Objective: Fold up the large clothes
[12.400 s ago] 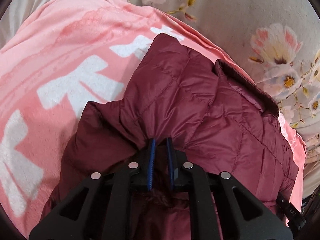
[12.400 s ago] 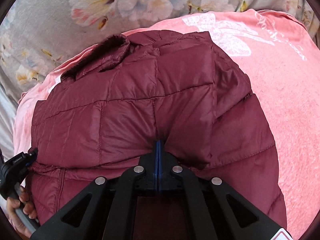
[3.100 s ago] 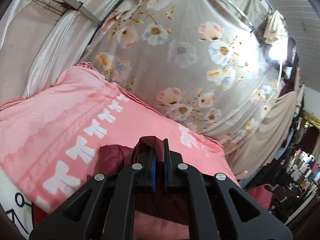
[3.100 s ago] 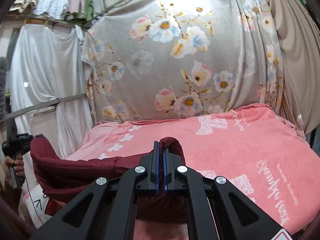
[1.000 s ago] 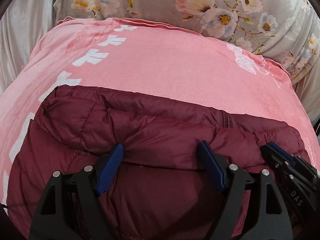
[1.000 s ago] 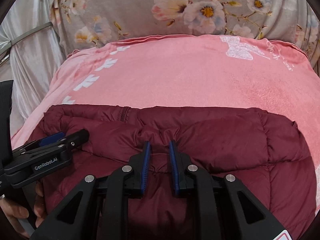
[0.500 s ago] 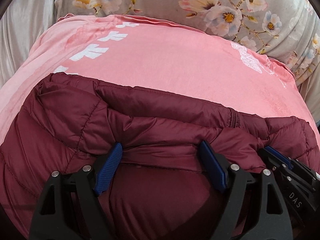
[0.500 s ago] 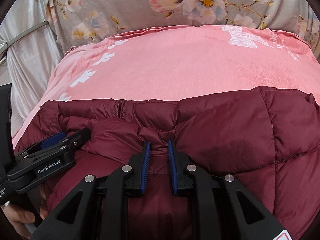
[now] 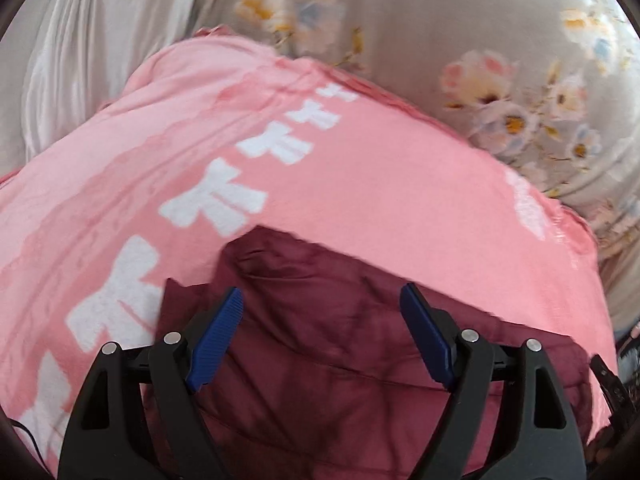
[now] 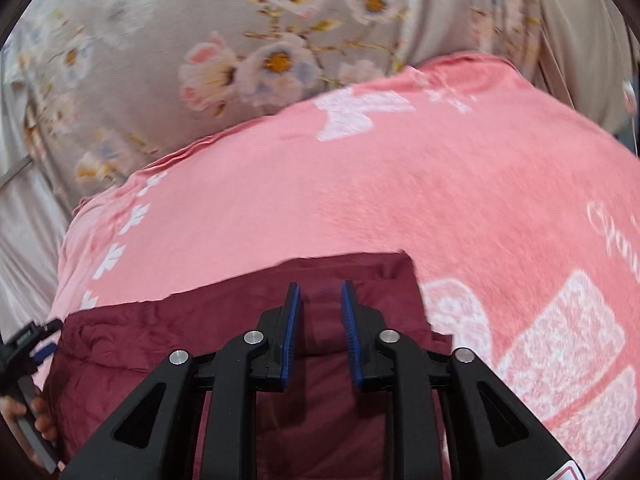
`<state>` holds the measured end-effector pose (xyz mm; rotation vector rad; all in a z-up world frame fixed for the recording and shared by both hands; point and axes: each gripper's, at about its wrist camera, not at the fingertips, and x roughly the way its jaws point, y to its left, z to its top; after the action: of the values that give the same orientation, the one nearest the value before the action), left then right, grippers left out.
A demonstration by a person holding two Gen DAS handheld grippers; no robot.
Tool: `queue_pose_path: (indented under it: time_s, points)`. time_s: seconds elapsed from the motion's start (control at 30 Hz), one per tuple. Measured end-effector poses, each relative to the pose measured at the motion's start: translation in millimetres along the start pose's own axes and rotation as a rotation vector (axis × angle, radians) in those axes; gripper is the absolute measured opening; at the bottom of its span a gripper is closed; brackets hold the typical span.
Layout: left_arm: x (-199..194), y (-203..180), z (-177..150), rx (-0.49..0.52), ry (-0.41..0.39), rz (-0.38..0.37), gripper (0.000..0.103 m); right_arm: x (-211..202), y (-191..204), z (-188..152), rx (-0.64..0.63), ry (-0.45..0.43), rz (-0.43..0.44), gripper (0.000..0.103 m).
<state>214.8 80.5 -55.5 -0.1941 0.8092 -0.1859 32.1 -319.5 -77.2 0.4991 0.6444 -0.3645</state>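
A maroon quilted puffer jacket (image 9: 340, 320) lies folded on a pink blanket (image 9: 360, 184); it also shows in the right wrist view (image 10: 180, 344). My left gripper (image 9: 322, 336) is wide open above the jacket's left part, holding nothing. My right gripper (image 10: 320, 336) is partly open over the jacket's right end, its blue pads (image 10: 290, 336) on either side of a fabric ridge without pinching it. The left gripper also shows at the left edge of the right wrist view (image 10: 28, 344). Both views are motion-blurred.
The pink blanket (image 10: 440, 200) with white bow prints covers the bed. A grey floral curtain (image 10: 200, 40) hangs behind it. A pale drape (image 9: 80, 60) hangs at the far left.
Both grippers have pulled back and lifted off the jacket. The right jaws, which were shut on a fold, have opened. The jacket now lies flat and lower in both views.
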Motion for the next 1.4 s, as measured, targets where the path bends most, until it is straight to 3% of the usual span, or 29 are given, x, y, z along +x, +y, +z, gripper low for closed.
queue_pose_path:
  time_s: [0.1, 0.3, 0.47, 0.6, 0.7, 0.8, 0.87, 0.93, 1.03, 1.17, 1.27, 1.4]
  points:
    - [18, 12, -5, -0.03, 0.046, 0.014, 0.078, 12, -15, -7, 0.023, 0.029, -0.013, 0.021]
    - [31, 6, -23, 0.024, 0.022, 0.079, 0.078, 24, -26, -19, 0.026, 0.048, -0.014, 0.016]
    - [39, 9, -31, 0.018, 0.017, 0.088, 0.08, 31, -35, -23, 0.055, 0.07, 0.009, 0.015]
    - [44, 8, -32, 0.022, 0.022, 0.097, 0.082, 33, -31, -21, 0.034, 0.078, -0.021, 0.015]
    - [42, 7, -31, 0.02, 0.024, 0.096, 0.082, 12, -8, -19, -0.055, 0.041, -0.076, 0.025]
    - [16, 16, -31, -0.017, 0.011, 0.058, 0.084, -19, 30, -27, -0.152, 0.009, 0.008, 0.026]
    - [-6, 27, -33, -0.068, -0.015, 0.033, 0.094, -30, 59, -34, -0.213, 0.017, 0.058, 0.026]
    - [-25, 45, -35, -0.139, -0.019, -0.003, 0.096, -36, 85, -43, -0.258, 0.034, 0.109, 0.026]
    - [-32, 74, -41, -0.25, 0.05, -0.066, 0.097, -37, 121, -62, -0.302, 0.078, 0.18, 0.026]
    - [-27, 106, -64, -0.372, 0.146, -0.125, 0.097, -32, 152, -90, -0.343, 0.129, 0.208, 0.026]
    - [-28, 113, -78, -0.381, 0.154, -0.155, 0.097, -27, 163, -107, -0.389, 0.137, 0.182, 0.026]
    - [-30, 98, -84, -0.289, 0.139, -0.114, 0.098, -20, 162, -115, -0.402, 0.131, 0.162, 0.026]
